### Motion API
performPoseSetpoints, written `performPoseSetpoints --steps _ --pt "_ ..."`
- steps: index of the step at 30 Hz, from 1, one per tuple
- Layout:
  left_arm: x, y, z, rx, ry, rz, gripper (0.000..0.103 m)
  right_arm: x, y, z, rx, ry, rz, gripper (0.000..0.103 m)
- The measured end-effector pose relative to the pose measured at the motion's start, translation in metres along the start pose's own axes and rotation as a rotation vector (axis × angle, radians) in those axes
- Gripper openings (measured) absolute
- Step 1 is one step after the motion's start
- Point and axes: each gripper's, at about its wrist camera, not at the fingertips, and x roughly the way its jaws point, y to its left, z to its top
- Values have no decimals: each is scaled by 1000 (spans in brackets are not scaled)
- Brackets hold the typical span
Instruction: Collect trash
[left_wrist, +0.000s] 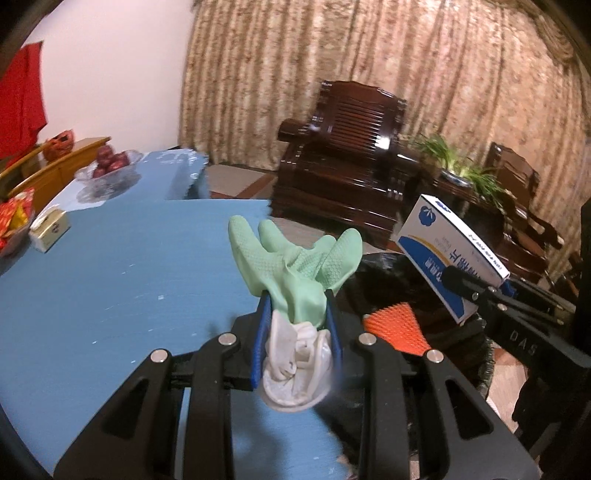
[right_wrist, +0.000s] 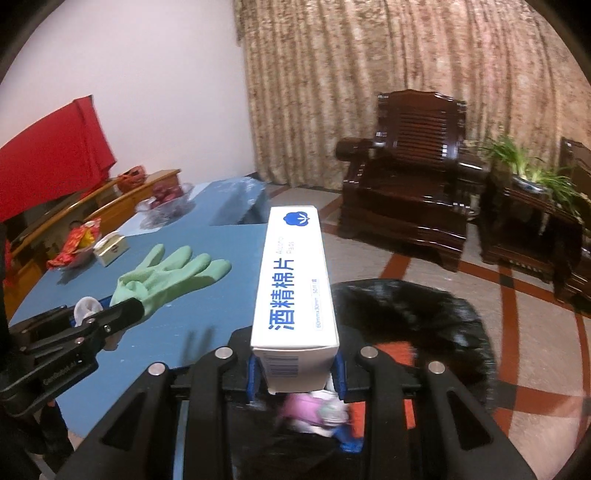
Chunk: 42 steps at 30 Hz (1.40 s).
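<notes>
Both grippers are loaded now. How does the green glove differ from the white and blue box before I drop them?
The green glove is soft and crumpled, bunched with its white cuff between the left hand-held gripper's pads; the white and blue box is rigid and straight-edged in the right hand-held gripper. The glove is at the blue table's edge; the box is nearer the black trash bag. Both are clamped and lifted.

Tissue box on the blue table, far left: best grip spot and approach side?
The tissue box lies flat on the blue table with tissue sticking out of its top. Probably come from above and close the fingers across its short width, on the two long side walls, below the opening. Both grippers are busy now: left gripper holds the green rubber glove, right gripper the alcohol-pad box.
</notes>
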Motion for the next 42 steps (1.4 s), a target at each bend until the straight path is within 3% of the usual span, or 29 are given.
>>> performPoseSetpoints --steps 12,22,26,30,32,35,38,42 --pt "49 -67 3 77 31 -98 26 1 -61 -10 46 26 -103 30" --pt "94 -95 -1 96 65 -147 27 20 -94 -18 60 68 -148 30" --pt "112 -97 -1 98 91 -167 33 31 -101 -23 51 88 -158 32" --pt "118 -94 2 84 88 -179 54 39 -106 -29 48 104 -178 47" --pt "116 -95 3 90 82 -180 57 37 -109 -31 59 106 -181 54" --pt "109 -92 6 94 71 -174 68 29 -109 -33 63 91 -188 81" --pt "97 -91 10 102 52 -150 83 22 -107 -31 60 74 -185 95" --pt "74 -80 12 108 31 -123 90 10 -100 -26 61 61 -164 97"
